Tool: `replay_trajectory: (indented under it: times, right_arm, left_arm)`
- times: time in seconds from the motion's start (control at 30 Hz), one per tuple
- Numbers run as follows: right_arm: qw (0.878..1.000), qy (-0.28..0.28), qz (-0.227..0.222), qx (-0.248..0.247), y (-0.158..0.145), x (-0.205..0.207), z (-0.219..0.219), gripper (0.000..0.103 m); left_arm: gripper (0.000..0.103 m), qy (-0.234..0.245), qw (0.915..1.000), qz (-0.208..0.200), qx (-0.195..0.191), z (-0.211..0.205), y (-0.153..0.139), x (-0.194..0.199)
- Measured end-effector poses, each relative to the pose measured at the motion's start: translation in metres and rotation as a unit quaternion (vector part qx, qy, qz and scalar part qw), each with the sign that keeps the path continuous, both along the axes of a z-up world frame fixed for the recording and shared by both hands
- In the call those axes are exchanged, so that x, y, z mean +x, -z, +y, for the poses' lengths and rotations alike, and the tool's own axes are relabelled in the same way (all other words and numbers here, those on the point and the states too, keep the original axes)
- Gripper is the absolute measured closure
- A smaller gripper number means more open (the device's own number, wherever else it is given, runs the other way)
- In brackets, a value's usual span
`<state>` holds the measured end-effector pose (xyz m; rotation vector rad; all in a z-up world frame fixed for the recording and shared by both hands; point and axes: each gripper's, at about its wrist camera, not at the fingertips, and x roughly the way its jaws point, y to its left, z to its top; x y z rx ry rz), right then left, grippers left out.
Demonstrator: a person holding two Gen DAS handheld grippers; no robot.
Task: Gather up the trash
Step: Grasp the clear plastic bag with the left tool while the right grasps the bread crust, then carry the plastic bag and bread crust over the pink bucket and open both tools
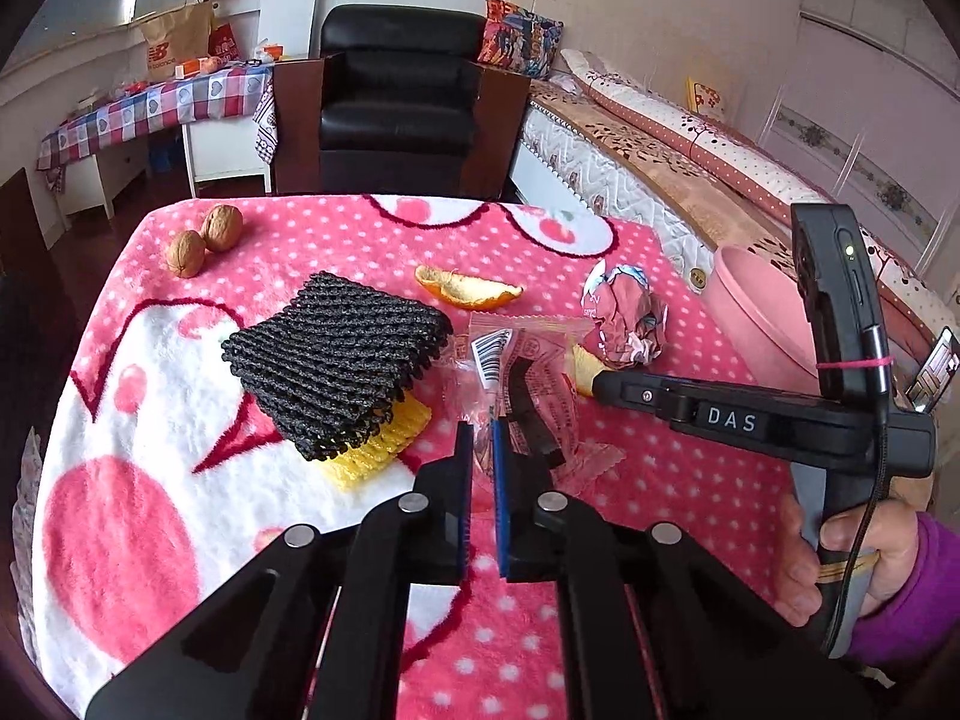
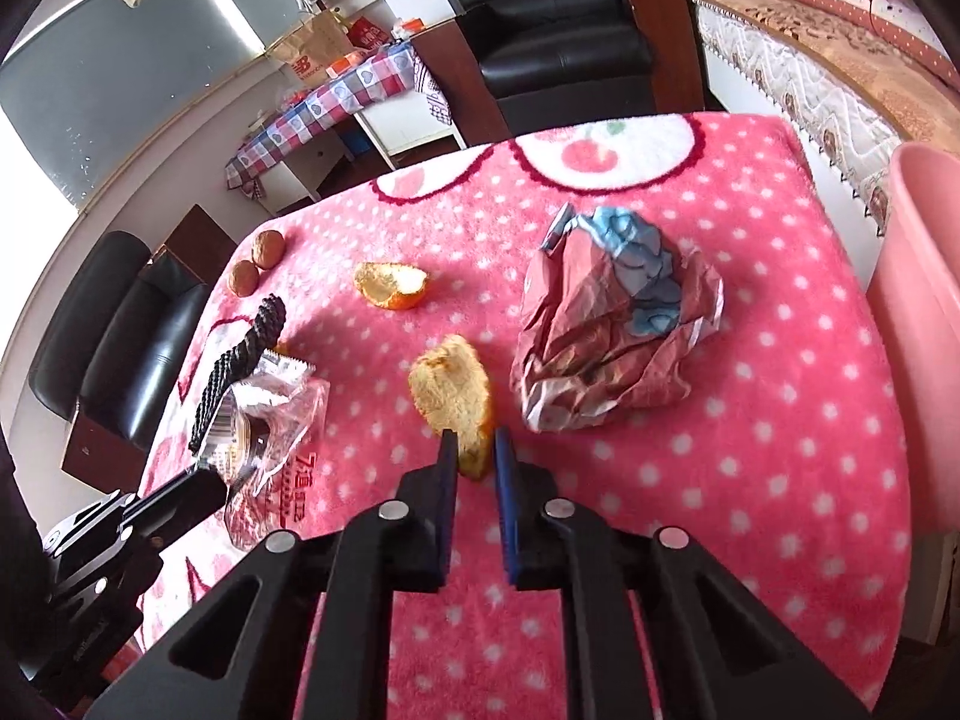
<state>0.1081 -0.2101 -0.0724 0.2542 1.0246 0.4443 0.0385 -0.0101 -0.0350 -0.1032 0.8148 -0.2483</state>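
Two grippers work on the pink blanket (image 2: 690,480): left gripper (image 1: 482,429) clamped on the clear wrapper (image 1: 528,372), right gripper (image 2: 475,441) pinching the near peel (image 2: 456,396); crumpled paper (image 2: 612,336) beside a pink bin (image 2: 924,276).

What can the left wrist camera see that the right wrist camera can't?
Only the left wrist view shows the yellow foam net under the black foam net, and the person's hand. Only the right wrist view shows the peel piece clearly, between its hand-held gripper. Both show walnuts, crumpled wrapper, clear snack wrapper.
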Motion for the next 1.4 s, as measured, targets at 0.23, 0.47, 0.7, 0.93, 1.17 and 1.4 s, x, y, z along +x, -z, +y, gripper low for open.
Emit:
replay_trajectory:
  times: [0.23, 0.47, 0.7, 0.93, 1.17, 1.4]
  right_arm:
    - [1.000, 0.000, -0.028, 0.011, -0.016, -0.028, -0.004, 0.097]
    - [0.998, 0.021, -0.058, 0.024, -0.038, -0.061, -0.029, 0.097]
    - [0.993, 0.071, -0.089, 0.039, -0.060, -0.076, -0.070, 0.097]
    - [0.984, 0.123, -0.123, 0.041, -0.080, -0.086, -0.113, 0.097]
    - [0.971, 0.186, -0.143, 0.039, -0.089, -0.090, -0.169, 0.097]
    - [0.958, 0.237, -0.161, 0.013, -0.093, -0.088, -0.212, 0.097]
  left_arm:
    - [0.097, -0.001, 0.9999, -0.013, -0.003, -0.001, -0.009, -0.004]
    - [0.097, 0.013, 0.9995, -0.029, -0.007, -0.012, -0.021, -0.010]
    - [0.097, 0.032, 0.9982, -0.049, -0.009, -0.035, -0.037, -0.009]
    - [0.097, 0.069, 0.9952, -0.070, -0.007, -0.073, -0.053, -0.002]
    - [0.097, 0.104, 0.9905, -0.089, -0.010, -0.122, -0.064, 0.012]
    - [0.097, 0.138, 0.9854, -0.098, -0.014, -0.172, -0.066, 0.029]
